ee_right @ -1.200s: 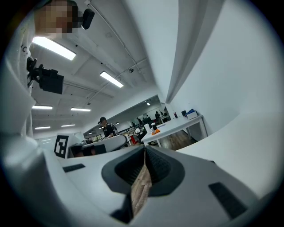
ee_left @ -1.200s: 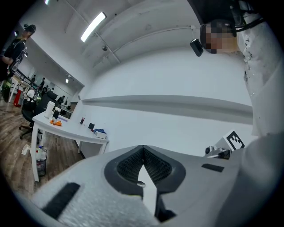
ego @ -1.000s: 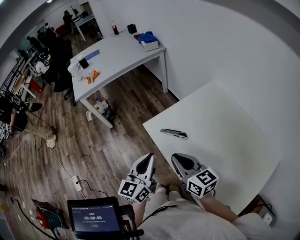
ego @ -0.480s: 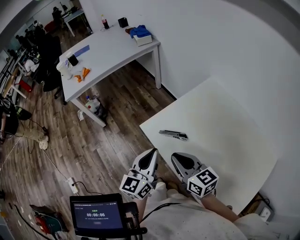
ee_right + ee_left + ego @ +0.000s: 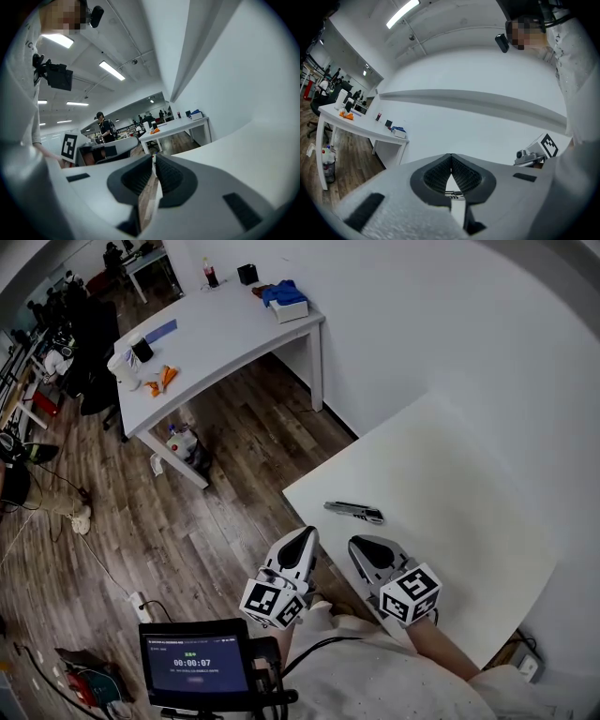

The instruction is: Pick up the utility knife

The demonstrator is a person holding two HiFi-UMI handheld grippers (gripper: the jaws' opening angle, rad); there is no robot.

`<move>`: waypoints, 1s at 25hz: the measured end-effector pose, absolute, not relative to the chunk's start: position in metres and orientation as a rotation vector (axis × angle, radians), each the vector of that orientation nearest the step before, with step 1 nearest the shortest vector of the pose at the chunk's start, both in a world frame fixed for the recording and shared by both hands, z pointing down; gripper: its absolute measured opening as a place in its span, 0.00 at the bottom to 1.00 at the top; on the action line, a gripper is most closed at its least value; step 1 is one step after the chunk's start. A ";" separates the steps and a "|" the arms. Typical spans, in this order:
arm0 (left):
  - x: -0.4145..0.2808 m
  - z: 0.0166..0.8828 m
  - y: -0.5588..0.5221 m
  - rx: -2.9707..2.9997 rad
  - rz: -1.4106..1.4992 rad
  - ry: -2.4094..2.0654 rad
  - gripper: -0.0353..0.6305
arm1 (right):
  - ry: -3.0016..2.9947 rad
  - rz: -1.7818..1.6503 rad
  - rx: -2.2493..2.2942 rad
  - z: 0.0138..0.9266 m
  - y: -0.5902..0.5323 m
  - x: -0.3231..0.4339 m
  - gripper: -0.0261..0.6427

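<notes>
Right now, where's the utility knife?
In the head view, the utility knife lies on the white table near its left edge, just beyond the right gripper.

left claw (image 5: pixel 307 534), right claw (image 5: pixel 358 543): grey | cubes (image 5: pixel 272 604): black-white markers | shirt (image 5: pixel 375 681): seemingly white

Smooth, matt white rectangular table top (image 5: pixel 450 474). A slim utility knife (image 5: pixel 353 512), dull grey metal with dark plastic parts. Brown wood-plank floor (image 5: pixel 225 512), faintly glossy. Pale grey, matt plastic left gripper (image 5: pixel 306 534); its black pads (image 5: pixel 436 176) look ribbed and rubbery.
</notes>
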State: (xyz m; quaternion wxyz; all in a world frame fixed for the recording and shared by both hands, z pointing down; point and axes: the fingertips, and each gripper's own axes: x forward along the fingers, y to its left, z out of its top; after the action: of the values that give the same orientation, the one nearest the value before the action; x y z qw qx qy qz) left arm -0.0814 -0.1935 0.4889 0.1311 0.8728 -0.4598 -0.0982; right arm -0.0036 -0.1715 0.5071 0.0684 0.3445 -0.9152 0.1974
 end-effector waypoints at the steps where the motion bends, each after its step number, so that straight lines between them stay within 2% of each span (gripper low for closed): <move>1: -0.082 0.491 -0.195 2.536 -0.285 -1.330 0.06 | -2.753 0.595 1.036 0.509 -0.173 -0.004 0.05; 14: -0.081 0.522 -0.218 2.528 -0.292 -1.307 0.06 | -2.665 0.467 0.919 0.549 -0.195 -0.006 0.06; 15: -0.081 0.525 -0.219 2.528 -0.291 -1.307 0.06 | -2.654 0.456 0.896 0.552 -0.197 -0.006 0.07; 17: -0.082 0.530 -0.220 2.525 -0.287 -1.308 0.06 | -2.613 0.418 0.825 0.561 -0.202 -0.007 0.18; 22: -0.086 0.536 -0.221 2.501 -0.289 -1.313 0.06 | -2.390 0.187 0.592 0.580 -0.230 -0.003 0.30; 25: -0.088 0.538 -0.221 2.486 -0.301 -1.315 0.06 | -2.259 0.113 0.429 0.599 -0.244 -0.002 0.33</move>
State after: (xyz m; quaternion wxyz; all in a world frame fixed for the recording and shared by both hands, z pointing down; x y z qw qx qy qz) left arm -0.0878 -0.2208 0.5375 0.1562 0.8681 -0.4593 -0.1050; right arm -0.0019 -0.2438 0.5989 0.4075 0.1703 -0.8961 0.0448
